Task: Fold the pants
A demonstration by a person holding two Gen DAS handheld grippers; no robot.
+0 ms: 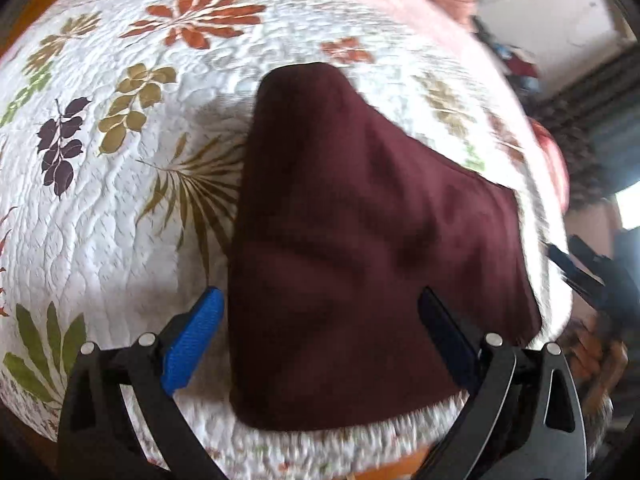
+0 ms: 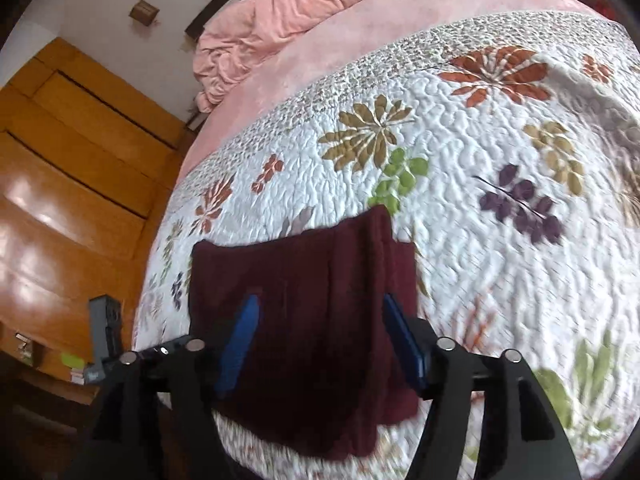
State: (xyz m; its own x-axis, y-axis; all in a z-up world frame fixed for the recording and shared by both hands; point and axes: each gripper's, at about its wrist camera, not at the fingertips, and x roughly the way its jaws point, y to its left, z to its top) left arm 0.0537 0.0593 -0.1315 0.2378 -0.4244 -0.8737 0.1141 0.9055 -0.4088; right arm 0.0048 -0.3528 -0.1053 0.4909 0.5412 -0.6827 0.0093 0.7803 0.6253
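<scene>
Dark maroon pants (image 1: pixel 352 240) lie in a folded heap on a white quilt printed with leaves (image 1: pixel 120 208), near the bed's near edge. My left gripper (image 1: pixel 320 316) is open above the pants, its blue fingers (image 1: pixel 196 340) wide apart on either side of the cloth. In the right wrist view the pants (image 2: pixel 304 320) show as a layered stack at the quilt's (image 2: pixel 500 260) edge. My right gripper (image 2: pixel 320 312) is open, its blue fingers (image 2: pixel 240 344) straddling the stack. The right gripper's black frame (image 1: pixel 592 276) shows at the right edge of the left wrist view.
A pink blanket (image 2: pixel 288 20) is bunched at the far side of the bed. A wooden cabinet with drawers (image 2: pixel 72 184) stands left of the bed. A grey device (image 2: pixel 104 336) sits on a low surface by the bed's corner.
</scene>
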